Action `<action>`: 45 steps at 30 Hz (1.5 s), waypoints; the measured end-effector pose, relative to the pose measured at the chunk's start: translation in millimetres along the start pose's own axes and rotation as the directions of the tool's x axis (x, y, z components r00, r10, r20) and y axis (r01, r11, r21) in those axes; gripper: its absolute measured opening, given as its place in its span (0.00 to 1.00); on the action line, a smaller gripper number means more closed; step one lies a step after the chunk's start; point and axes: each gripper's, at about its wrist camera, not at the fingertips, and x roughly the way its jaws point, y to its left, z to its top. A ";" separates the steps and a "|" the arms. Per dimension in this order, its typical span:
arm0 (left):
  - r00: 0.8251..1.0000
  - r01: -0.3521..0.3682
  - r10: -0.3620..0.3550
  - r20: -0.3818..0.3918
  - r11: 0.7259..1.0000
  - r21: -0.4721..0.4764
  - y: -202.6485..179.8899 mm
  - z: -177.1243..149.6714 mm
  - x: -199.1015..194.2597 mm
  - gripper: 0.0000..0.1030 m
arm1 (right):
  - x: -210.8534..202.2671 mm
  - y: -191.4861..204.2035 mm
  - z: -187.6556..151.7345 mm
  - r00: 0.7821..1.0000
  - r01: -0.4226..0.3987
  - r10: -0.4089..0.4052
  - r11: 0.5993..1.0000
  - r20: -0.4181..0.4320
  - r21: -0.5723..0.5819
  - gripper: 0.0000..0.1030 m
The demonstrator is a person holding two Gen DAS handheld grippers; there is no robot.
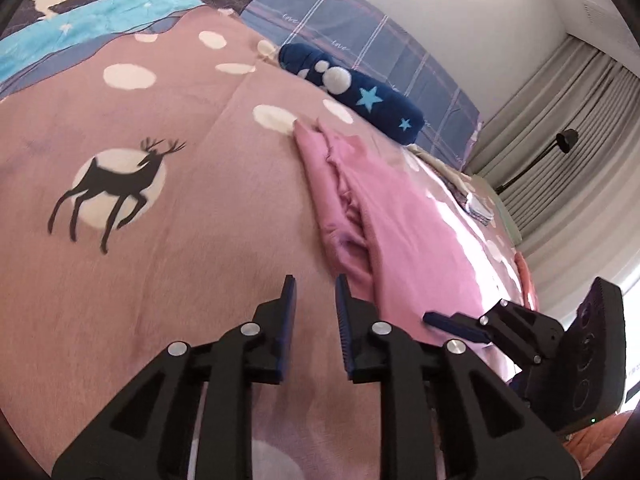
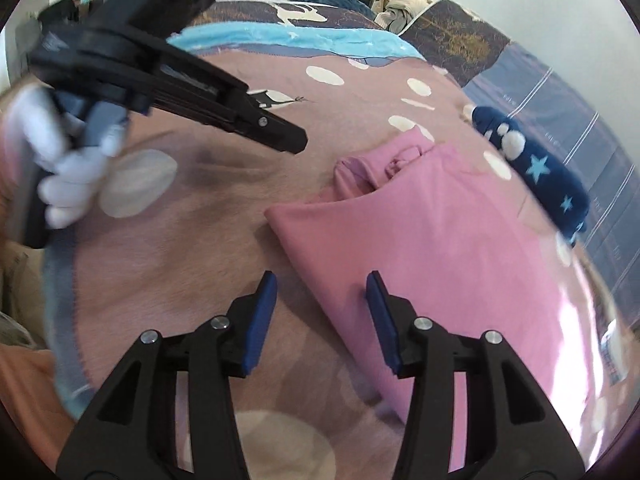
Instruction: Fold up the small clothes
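Bedroom setting: a bed covered by a dusty-pink blanket (image 1: 168,264) printed with white dots and a black deer on a pale disc (image 1: 116,188); far end of the blanket carries a turquoise band and a dark panel with a white deer. Beyond it, a blue-grey checked sheet (image 1: 360,40), a white wall, and grey curtains (image 1: 560,120) at far right with a black lamp on a thin arm (image 1: 566,136) in front of them. Item one: pink garment (image 2: 420,232), small, lying flat on the blanket right of centre, partly folded, its near-left edge forming a straight diagonal fold and a bunched cuff or neck at its far end. Item two: navy fleece piece (image 2: 536,172) with light-blue stars and white pompoms, lying on the far side of the pink garment, near it, at the blanket's edge. Left gripper (image 1: 316,284): black frame, blue pads, jaws a narrow way apart, nothing between them, poised over bare blanket just left of the garment's near edge; seen from the right wrist view it hangs at upper left, gripped by a white-gloved hand (image 2: 60,184), blurred. Right gripper (image 2: 320,280): jaws released and wider apart, straddling the garment's folded diagonal edge from above, the right pad over pink cloth, the left over blanket; pads not pressing on the fabric. Whether either gripper touches the surface cannot be told.
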 end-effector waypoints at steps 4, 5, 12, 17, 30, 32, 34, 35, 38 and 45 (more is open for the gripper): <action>0.999 -0.024 0.025 0.021 0.999 -0.036 10.1 -1.3 -5.8 0.25 | 7.8 14.9 9.2 0.995 0.095 -0.094 0.994 0.023 -0.048 0.46; 0.999 -0.034 0.035 0.029 0.999 -0.034 11.4 -1.4 -8.9 0.28 | 9.3 18.2 10.8 0.993 0.117 -0.115 0.991 0.027 -0.063 0.46; 0.997 -0.063 0.063 0.050 0.998 -0.006 12.9 1.4 -14.8 0.33 | 6.7 25.1 9.6 0.985 0.168 -0.165 0.984 0.044 -0.068 0.51; 0.996 -0.061 0.062 0.066 0.998 -0.006 12.8 8.9 -12.7 0.37 | 6.3 0.2 7.0 0.992 0.124 -0.123 0.990 -0.018 0.067 0.66; 0.998 -0.001 0.003 0.065 1.000 -0.017 16.9 23.7 -9.2 0.56 | 27.1 5.5 24.0 0.975 0.221 -0.220 0.973 -0.033 0.067 0.41; 0.998 0.031 -0.031 0.052 0.999 0.009 12.9 37.3 -1.2 0.56 | 22.5 5.4 15.8 0.975 0.221 -0.219 0.973 -0.037 0.069 0.43; 0.995 0.099 -0.099 -0.005 0.995 0.023 7.8 55.4 18.4 0.57 | 19.9 4.2 11.3 0.976 0.217 -0.214 0.973 -0.045 0.082 0.44; 0.993 0.116 -0.115 -0.032 0.993 0.025 5.4 62.7 28.9 0.60 | 20.1 3.5 11.4 0.976 0.216 -0.213 0.973 -0.046 0.086 0.44; 0.984 0.122 -0.118 -0.130 0.992 0.020 -0.7 85.3 71.8 0.62 | 24.0 3.8 14.6 0.974 0.223 -0.220 0.970 -0.049 0.092 0.44; 0.956 0.201 -0.216 -0.196 0.975 -0.094 -1.2 117.3 125.8 0.62 | 23.9 3.0 15.7 0.974 0.224 -0.221 0.970 -0.046 0.097 0.44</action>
